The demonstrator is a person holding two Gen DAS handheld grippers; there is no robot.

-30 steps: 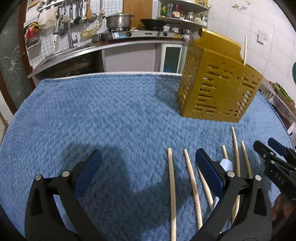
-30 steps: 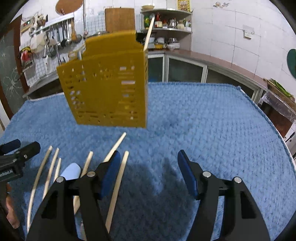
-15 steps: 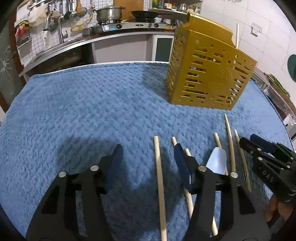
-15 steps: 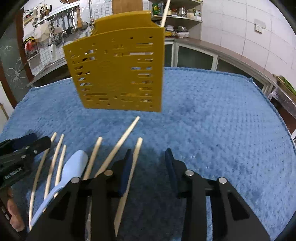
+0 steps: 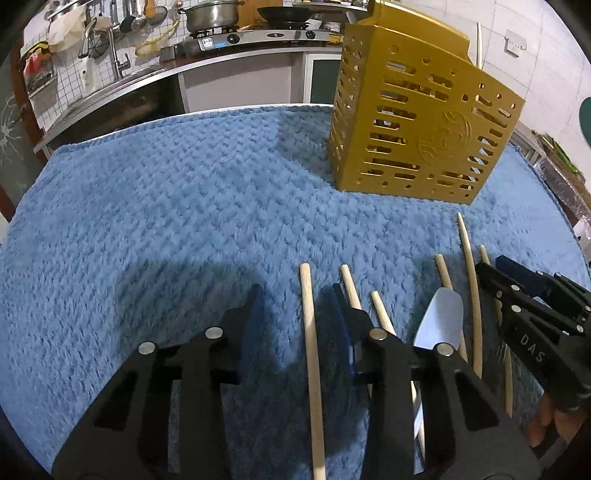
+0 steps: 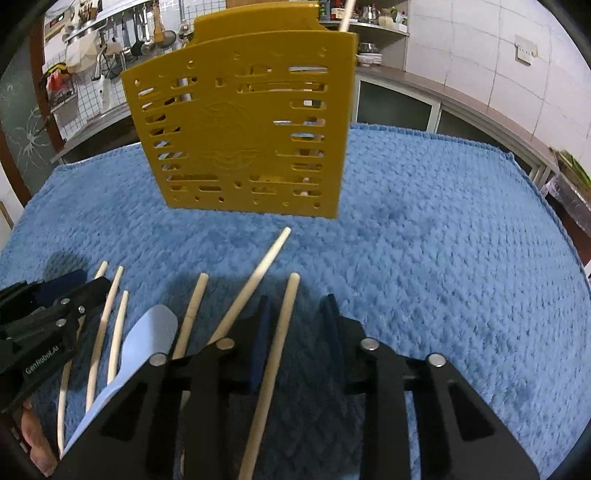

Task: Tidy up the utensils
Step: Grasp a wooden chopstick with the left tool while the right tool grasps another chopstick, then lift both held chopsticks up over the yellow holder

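Several wooden chopsticks and a pale blue spatula (image 5: pixel 441 321) lie in a row on the blue towel (image 5: pixel 166 206). My left gripper (image 5: pixel 297 301) is partly open, low over the towel, with the leftmost chopstick (image 5: pixel 310 354) between its jaws. My right gripper (image 6: pixel 295 308) is partly open too and straddles the rightmost chopstick (image 6: pixel 275 354). The yellow slotted utensil holder (image 6: pixel 243 129) stands upright beyond the row with one chopstick (image 6: pixel 347 14) in it. The holder also shows in the left wrist view (image 5: pixel 417 122).
The towel's far edge (image 6: pixel 443 136) ends before a kitchen counter with a sink (image 5: pixel 110 88) and a stove with a pot (image 5: pixel 210 16). The right gripper's body (image 5: pixel 532 325) sits beside the rightmost sticks.
Both grippers have moved forward and down over the row and narrowed their jaws. Each now has a chopstick between its fingers.
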